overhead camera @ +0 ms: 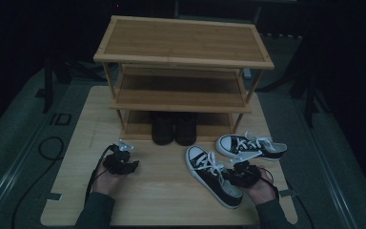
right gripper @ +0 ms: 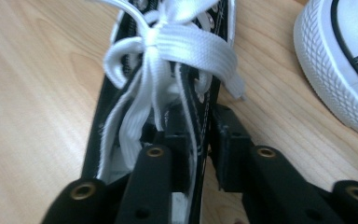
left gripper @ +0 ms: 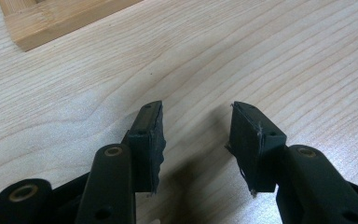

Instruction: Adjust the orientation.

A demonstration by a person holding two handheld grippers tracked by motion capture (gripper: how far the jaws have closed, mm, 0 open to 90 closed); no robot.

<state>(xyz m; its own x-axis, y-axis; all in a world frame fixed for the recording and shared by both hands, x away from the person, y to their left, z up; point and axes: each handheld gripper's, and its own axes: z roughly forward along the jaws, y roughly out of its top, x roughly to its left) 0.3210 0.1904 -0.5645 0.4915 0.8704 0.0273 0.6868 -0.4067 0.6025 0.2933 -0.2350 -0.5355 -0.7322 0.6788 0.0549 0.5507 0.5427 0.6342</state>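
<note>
Table [overhead camera: 171,191]: rack [overhead camera: 183,62] at rear; boots [overhead camera: 174,129] on lowest shelf; two sneakers [overhead camera: 214,174] front right, side by side.

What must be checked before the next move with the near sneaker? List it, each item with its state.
1. Right gripper jaws astride the near sneaker's side wall: ok.
2. Pads pressing firmly on that wall: cannot tell.
3. Lace kept out from between the jaws: not ok.
4. Left gripper open, nothing in it: ok.
5. Middle shelf free: ok.
</note>
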